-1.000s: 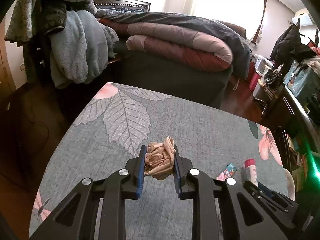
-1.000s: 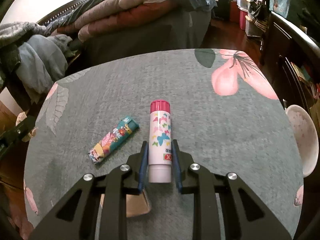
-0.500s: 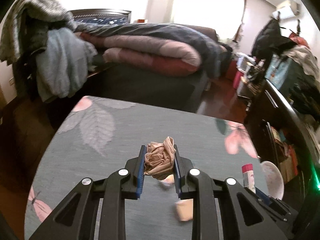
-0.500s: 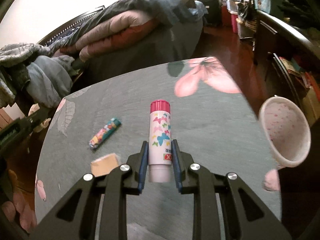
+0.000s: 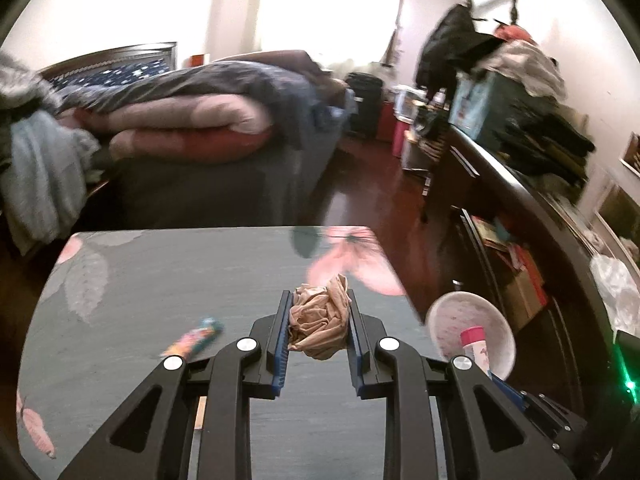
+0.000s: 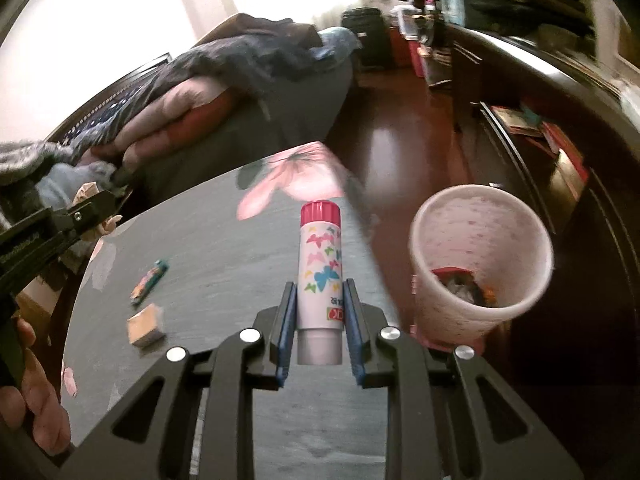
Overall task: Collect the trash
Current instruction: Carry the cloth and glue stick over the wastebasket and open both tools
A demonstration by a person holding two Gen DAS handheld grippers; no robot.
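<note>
Now both hands carry something — the left gripper [image 5: 319, 328] is clenched on a crumpled tissue [image 5: 319, 326], the right gripper [image 6: 319, 312] on a glue stick [image 6: 320, 280], near the cup [image 6: 480, 264] beside the table [image 6: 224, 240]. Nothing is dropped yet — a wrapper [image 6: 150, 282] and an eraser [image 6: 146, 326] remain on it.

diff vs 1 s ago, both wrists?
Both grippers swung toward the table's right edge: the bin, at frame edge before, now sits close beside the glue stick. Nothing grabbed or released. Left jaws still clamp the paper wad, right still the stick.
</note>
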